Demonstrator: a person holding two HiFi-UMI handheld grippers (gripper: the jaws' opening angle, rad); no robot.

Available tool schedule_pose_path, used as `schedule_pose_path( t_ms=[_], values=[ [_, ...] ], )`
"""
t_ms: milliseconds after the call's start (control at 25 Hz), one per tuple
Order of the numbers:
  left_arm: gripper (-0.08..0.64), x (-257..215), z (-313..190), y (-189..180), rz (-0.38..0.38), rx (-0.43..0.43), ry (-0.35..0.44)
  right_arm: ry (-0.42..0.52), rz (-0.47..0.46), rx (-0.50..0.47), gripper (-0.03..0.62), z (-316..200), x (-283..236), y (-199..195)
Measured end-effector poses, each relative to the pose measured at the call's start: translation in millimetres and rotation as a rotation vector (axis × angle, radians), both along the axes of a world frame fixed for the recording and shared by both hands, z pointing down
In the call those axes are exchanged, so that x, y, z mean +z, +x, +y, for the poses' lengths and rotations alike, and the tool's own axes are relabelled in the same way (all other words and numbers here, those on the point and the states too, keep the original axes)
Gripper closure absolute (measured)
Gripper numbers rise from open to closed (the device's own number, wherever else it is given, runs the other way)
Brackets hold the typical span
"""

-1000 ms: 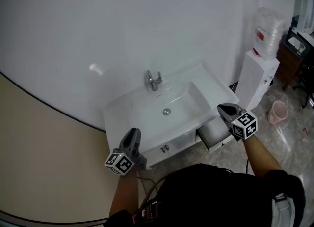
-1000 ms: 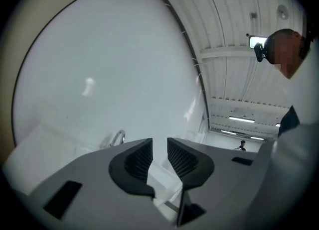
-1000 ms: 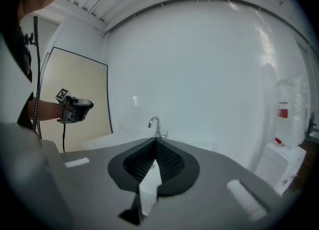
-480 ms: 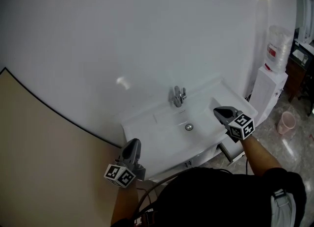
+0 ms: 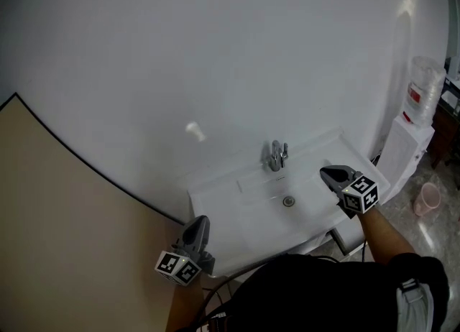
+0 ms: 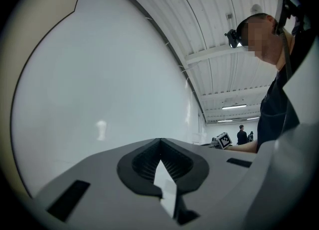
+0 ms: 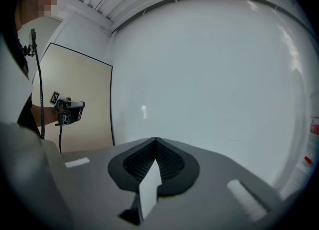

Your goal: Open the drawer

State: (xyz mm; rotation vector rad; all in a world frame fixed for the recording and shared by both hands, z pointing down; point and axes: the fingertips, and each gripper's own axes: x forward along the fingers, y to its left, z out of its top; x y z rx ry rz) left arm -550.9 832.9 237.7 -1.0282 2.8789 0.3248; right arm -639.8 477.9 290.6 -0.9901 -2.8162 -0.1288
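Note:
A white sink vanity (image 5: 244,230) with a chrome faucet (image 5: 277,155) stands against the white wall. One corner of the pulled-out right drawer (image 5: 343,240) shows below the basin; my body hides the other drawer fronts. My left gripper (image 5: 200,220) hovers at the vanity's left front corner, its jaws shut and empty (image 6: 160,140). Over the basin's right edge, my right gripper (image 5: 325,173) is also shut on nothing (image 7: 155,139). Both point at the bare wall. Each gripper view catches the other gripper far off: the left gripper (image 7: 70,110), the right gripper (image 6: 223,140).
A water dispenser (image 5: 415,123) stands right of the vanity, with a pink bin (image 5: 429,197) on the tiled floor beside it. A beige wall panel (image 5: 65,237) fills the left. A small white knob (image 5: 194,131) sticks out of the wall above the sink.
Both grippers have lifted up and away from the drawer fronts to the level of the basin top. The head view has tipped up, so the drawers have slipped under my body.

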Motion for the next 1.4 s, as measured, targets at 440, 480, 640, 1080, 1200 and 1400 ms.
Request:
schedule_pose_path(
  t_ms=[440, 480, 640, 1080, 1200, 1400],
  values=[
    [0.559, 2.0, -26.9, -59.7, -0.012, -0.189, 0.040, -0.054, 0.032, -0.175, 0.594, -7.4, -6.5, -89.3],
    [0.560, 3.2, -30.5, -64.3, -0.011, -0.194, 0.040, -0.060, 0.032, -0.189, 0.594, -8.0, -8.4, -94.4],
    [0.558, 8.9, -42.6, -78.7, 0.006, -0.190, 0.028, -0.060, 0.035, -0.192, 0.594, -14.4, -6.9, -108.0],
    [0.559, 15.1, -45.4, -101.5, 0.025, -0.160, 0.003, -0.061, 0.055, -0.141, 0.595, -23.5, 3.3, -121.6],
    [0.559, 18.2, -43.6, -102.2, 0.030, -0.158, 0.000, -0.074, 0.061, -0.146, 0.595, -19.4, 5.0, -122.4],
    [0.558, 20.6, -39.2, -101.8, 0.037, -0.160, -0.008, -0.049, 0.059, -0.157, 0.595, -11.6, 6.6, -123.0]
  ],
)
